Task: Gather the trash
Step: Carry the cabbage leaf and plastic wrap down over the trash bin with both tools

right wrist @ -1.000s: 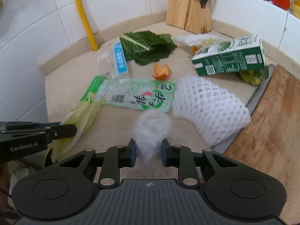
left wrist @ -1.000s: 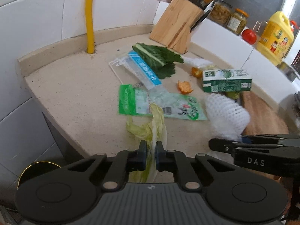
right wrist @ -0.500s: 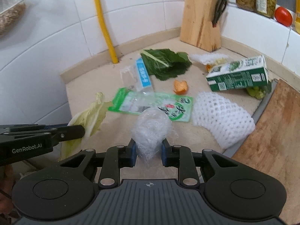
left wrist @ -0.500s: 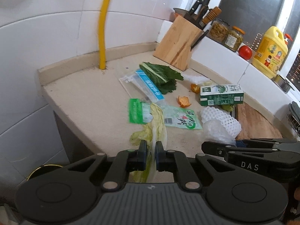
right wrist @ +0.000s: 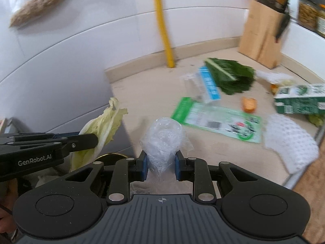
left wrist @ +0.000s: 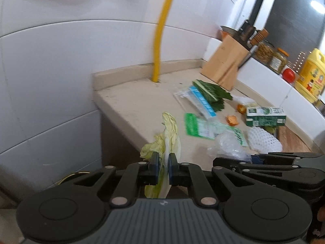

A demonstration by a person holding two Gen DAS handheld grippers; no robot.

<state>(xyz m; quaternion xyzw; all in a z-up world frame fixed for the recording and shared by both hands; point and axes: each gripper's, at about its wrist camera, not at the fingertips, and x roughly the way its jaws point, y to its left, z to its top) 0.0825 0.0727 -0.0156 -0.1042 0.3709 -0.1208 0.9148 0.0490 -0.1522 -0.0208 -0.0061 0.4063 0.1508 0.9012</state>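
My left gripper [left wrist: 162, 160] is shut on a pale cabbage leaf [left wrist: 169, 134], held off the counter near its left edge; that leaf [right wrist: 103, 128] also shows in the right wrist view, pinched by the left gripper [right wrist: 93, 139]. My right gripper [right wrist: 159, 161] is shut on a crumpled clear plastic wad [right wrist: 162, 140]. The same wad [left wrist: 228, 145] appears in the left wrist view just beyond the right gripper [left wrist: 217, 160]. Below, past the counter edge, a round gold-rimmed bin [right wrist: 110, 156] peeks out.
On the counter [left wrist: 138, 103] lie a green packet [right wrist: 217, 120], a blue-striped clear wrapper [right wrist: 209, 85], a dark green leaf [right wrist: 231, 77], orange peel [right wrist: 248, 103], a green carton [right wrist: 300, 99] and white foam netting [right wrist: 290, 142]. A knife block [right wrist: 262, 36] and yellow pipe [right wrist: 162, 24] stand behind.
Both grippers have drawn back and up from the counter toward its left edge, carrying the cabbage leaf and the plastic wad. The litter on the counter now looks farther away.
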